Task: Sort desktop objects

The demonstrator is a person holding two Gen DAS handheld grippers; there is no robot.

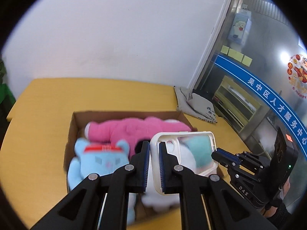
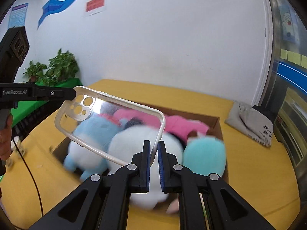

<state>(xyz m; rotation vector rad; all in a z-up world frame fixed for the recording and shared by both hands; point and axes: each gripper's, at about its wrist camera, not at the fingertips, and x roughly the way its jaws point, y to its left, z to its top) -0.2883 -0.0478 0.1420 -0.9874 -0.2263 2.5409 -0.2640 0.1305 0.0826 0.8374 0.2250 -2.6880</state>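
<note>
You hold the clear, white-rimmed plastic phone case (image 2: 109, 126) aloft over the cardboard box (image 2: 218, 122) of plush toys, left gripper (image 1: 154, 149) and right gripper (image 2: 154, 149) each clamped on an end; next, likely free one end and lower it in.

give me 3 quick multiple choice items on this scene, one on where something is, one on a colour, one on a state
1. Where is the phone case?
A. flat on the table
B. held above the cardboard box
C. on the grey bag

2. What colour is the plush toy at the box's far side?
A. pink
B. yellow
C. black

3. How is the left gripper?
A. wide open
B. out of view
C. shut on the case rim

Key: B, both grippers hold it over the box; A, it is bright pink; C, its fingers pinch the white rim.
</note>
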